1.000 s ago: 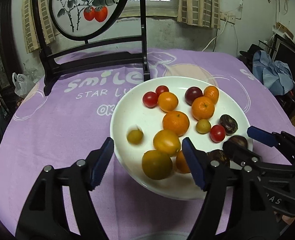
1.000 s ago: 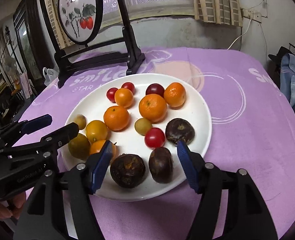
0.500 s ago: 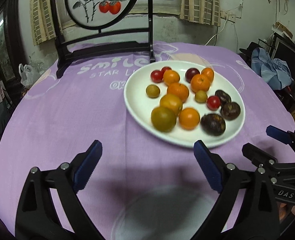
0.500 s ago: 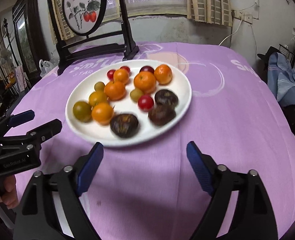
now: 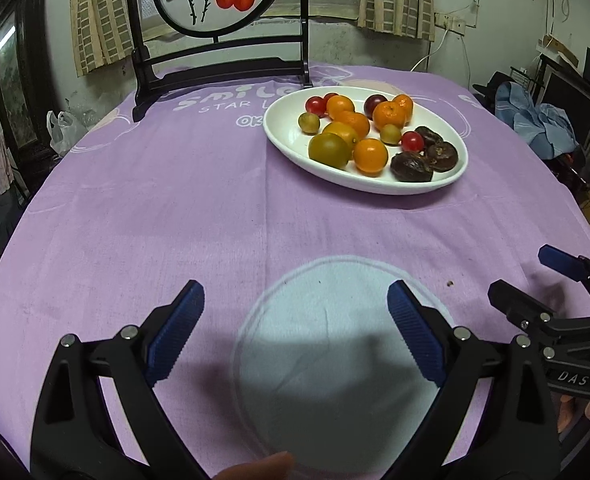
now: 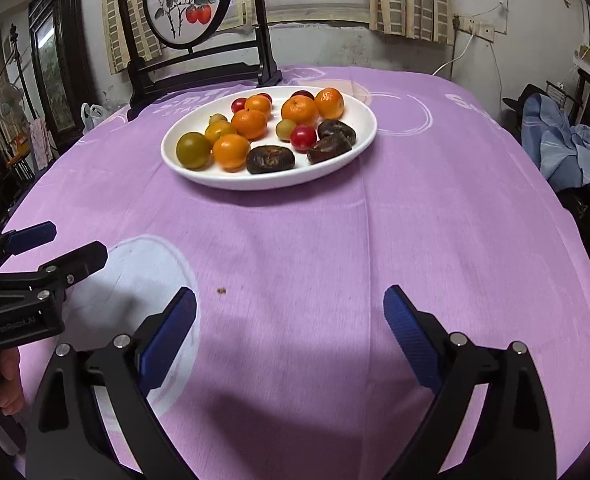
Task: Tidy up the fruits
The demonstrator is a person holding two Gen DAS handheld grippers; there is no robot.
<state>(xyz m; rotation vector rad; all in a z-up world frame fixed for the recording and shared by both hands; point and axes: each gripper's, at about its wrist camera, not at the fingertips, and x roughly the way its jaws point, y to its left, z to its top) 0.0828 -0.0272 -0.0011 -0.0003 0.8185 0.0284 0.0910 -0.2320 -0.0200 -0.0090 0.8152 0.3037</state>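
Note:
A white plate (image 5: 283, 136) (image 6: 365, 136) on the purple tablecloth holds several fruits: orange tangerines (image 5: 370, 155) (image 6: 231, 151), a green-yellow fruit (image 5: 329, 150) (image 6: 193, 150), red cherry tomatoes (image 5: 411, 141) (image 6: 303, 137) and dark brown wrinkled fruits (image 5: 411, 167) (image 6: 270, 159). My left gripper (image 5: 295, 316) is open and empty, low over the near table, far short of the plate. My right gripper (image 6: 289, 316) is open and empty, also near the front edge. Each gripper shows in the other's view, the right one (image 5: 535, 280) and the left one (image 6: 61, 246).
A dark wooden stand with a round persimmon painting (image 5: 219, 20) (image 6: 187, 12) stands behind the plate. A pale printed circle (image 5: 335, 352) marks the cloth under my left gripper. Blue clothes (image 5: 535, 120) lie off the table's right. A crumb (image 6: 221, 290) lies on the cloth.
Both grippers have pulled back from over the plate toward the table's near edge, staying open and empty. The plate now looks far and small.

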